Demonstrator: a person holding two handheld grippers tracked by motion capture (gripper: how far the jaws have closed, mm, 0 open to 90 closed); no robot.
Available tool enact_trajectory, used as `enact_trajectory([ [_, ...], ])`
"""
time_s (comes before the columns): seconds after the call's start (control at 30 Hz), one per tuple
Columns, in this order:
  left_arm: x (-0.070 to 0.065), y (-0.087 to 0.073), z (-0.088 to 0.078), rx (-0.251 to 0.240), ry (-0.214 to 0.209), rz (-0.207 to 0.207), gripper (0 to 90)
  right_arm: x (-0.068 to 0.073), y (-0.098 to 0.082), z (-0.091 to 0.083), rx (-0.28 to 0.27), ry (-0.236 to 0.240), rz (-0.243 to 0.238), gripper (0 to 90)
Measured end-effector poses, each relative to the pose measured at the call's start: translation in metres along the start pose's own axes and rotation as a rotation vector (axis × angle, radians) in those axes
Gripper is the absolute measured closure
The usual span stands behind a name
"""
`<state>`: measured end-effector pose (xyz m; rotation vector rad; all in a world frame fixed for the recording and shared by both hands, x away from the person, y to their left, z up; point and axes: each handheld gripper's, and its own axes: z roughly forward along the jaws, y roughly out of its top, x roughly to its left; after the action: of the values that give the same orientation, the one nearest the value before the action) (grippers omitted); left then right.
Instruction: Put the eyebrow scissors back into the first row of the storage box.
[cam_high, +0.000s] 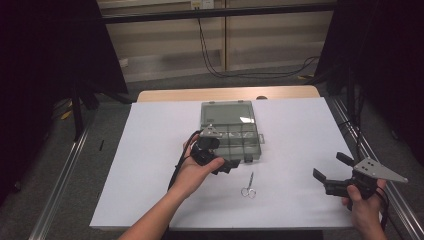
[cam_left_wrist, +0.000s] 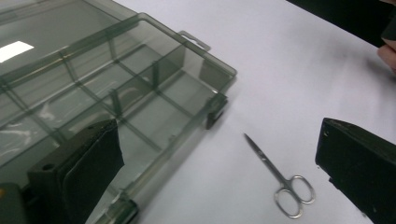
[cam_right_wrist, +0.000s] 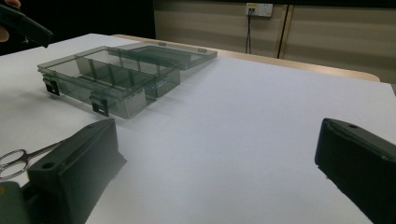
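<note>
- The left gripper (cam_high: 226, 167), held in the person's left hand (cam_high: 192, 172), hovers at the near left corner of the open, smoke-grey clear plastic compartment box (cam_high: 231, 131); its jaws stand wide apart, holding nothing.
- The small silver metal scissors (cam_high: 248, 187) lie closed on the white table sheet (cam_high: 295, 135), just right of that gripper, in front of the box, apart from both.
- The right gripper (cam_high: 327, 167), in the right hand (cam_high: 364, 206), is well right of the scissors, jaws spread, empty.
</note>
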<state>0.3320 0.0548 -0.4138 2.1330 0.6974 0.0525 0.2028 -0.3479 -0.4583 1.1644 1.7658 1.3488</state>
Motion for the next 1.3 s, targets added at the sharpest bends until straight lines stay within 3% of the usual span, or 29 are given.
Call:
enact_trajectory([
  [0.13,-0.011,-0.001,0.001,0.020,0.030,0.028,1.6,-0.002,-0.002,-0.002,-0.001,-0.007,0.006,0.0],
  [0.3,-0.022,-0.001,0.003,0.014,0.004,0.031,3.0,-0.004,-0.005,-0.003,-0.004,-0.007,0.011,0.0],
  [0.53,-0.037,0.000,0.007,0.048,-0.022,0.062,4.3,-0.002,-0.006,0.000,-0.001,0.011,0.011,0.0],
  [0.73,-0.044,-0.002,0.014,0.061,-0.062,0.066,4.6,0.001,-0.005,0.001,-0.003,0.016,0.000,0.2],
  [0.93,-0.048,-0.003,0.019,0.081,-0.070,0.068,7.1,0.001,-0.005,0.001,-0.006,0.020,-0.004,0.3],
  [1.3,-0.055,-0.005,0.028,0.152,-0.051,0.080,23.5,-0.001,-0.005,0.000,-0.010,0.014,-0.002,0.4],
])
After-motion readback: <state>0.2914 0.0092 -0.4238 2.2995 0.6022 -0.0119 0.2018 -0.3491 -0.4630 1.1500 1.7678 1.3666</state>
